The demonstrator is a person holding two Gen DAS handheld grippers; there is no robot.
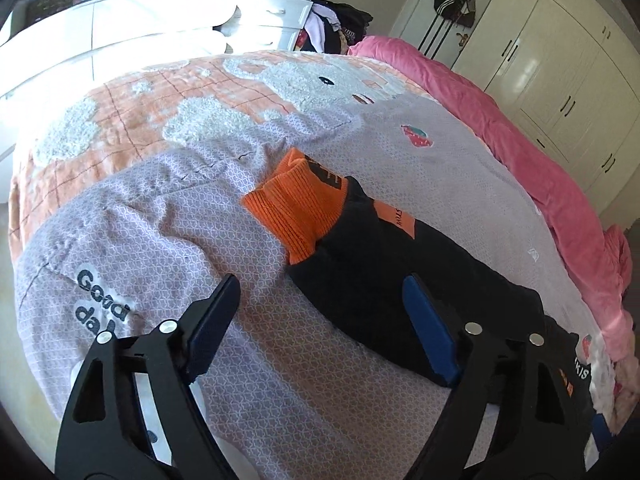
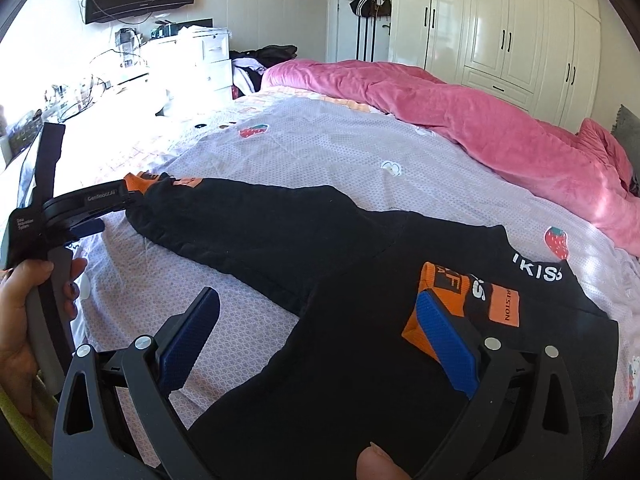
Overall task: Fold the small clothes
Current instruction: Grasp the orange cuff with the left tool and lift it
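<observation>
Our left view shows only one sleeve of the black top (image 1: 376, 280), its orange cuff (image 1: 298, 216) flat on the bed (image 1: 132, 236); our right view shows the body with a second cuff (image 2: 444, 292) folded onto it. Both the left hand-held gripper (image 1: 320, 320) and the right hand-held gripper (image 2: 320, 340) gape wide, holding nothing. A pink duvet (image 2: 460, 120) lies beyond.

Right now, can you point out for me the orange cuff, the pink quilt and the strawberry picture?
orange cuff (image 1: 298, 216): left wrist view, on the ribbed knit at the sleeve's end.
pink quilt (image 2: 460, 120): right wrist view, on its rumpled middle.
strawberry picture (image 2: 557, 242): right wrist view, on the red fruit printed on the bedspread.
</observation>
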